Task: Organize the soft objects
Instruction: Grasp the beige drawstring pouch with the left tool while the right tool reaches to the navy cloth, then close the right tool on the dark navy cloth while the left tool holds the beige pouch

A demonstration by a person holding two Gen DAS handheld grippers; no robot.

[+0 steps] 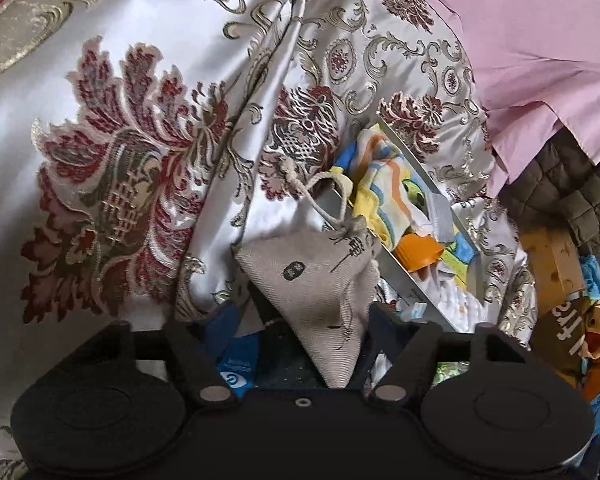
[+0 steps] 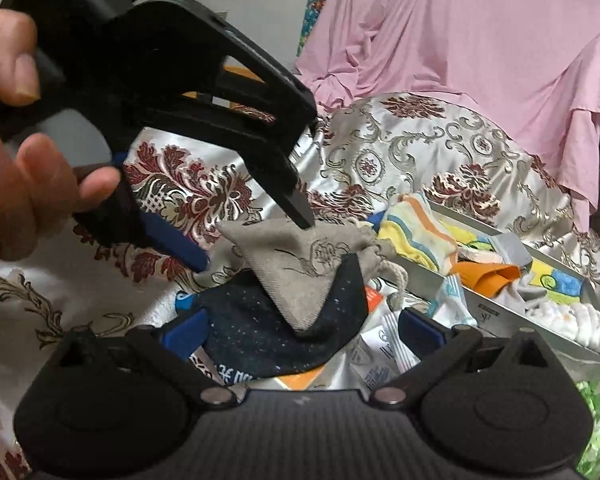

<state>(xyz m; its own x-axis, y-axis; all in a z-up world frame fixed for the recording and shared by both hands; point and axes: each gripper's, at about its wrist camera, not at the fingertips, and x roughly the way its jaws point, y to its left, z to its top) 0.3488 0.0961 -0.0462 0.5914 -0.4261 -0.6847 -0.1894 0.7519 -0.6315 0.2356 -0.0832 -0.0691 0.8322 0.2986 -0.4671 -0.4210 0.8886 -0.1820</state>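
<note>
Hovering open-fingered, left gripper (image 2: 256, 240) tilts down over the pouch (image 2: 300, 272).

Bed under a floral satin cover

On the bedspread (image 1: 148, 80) lie a grey tray (image 2: 488, 304) of bright cloths, a pink sheet (image 1: 540, 40), a dark speckled cloth (image 2: 252, 344) and packets (image 2: 384, 356).

Satin brocade bedspread (image 1: 148, 92) with red-gold floral pattern covers most of scene, creased. Pink sheet (image 1: 540, 40) drapes above and right of bedspread. Brown quilted fabric (image 1: 580, 192) below the sheet's edge. Pale wall (image 2: 240, 0) behind bedspread, upper left.
</note>
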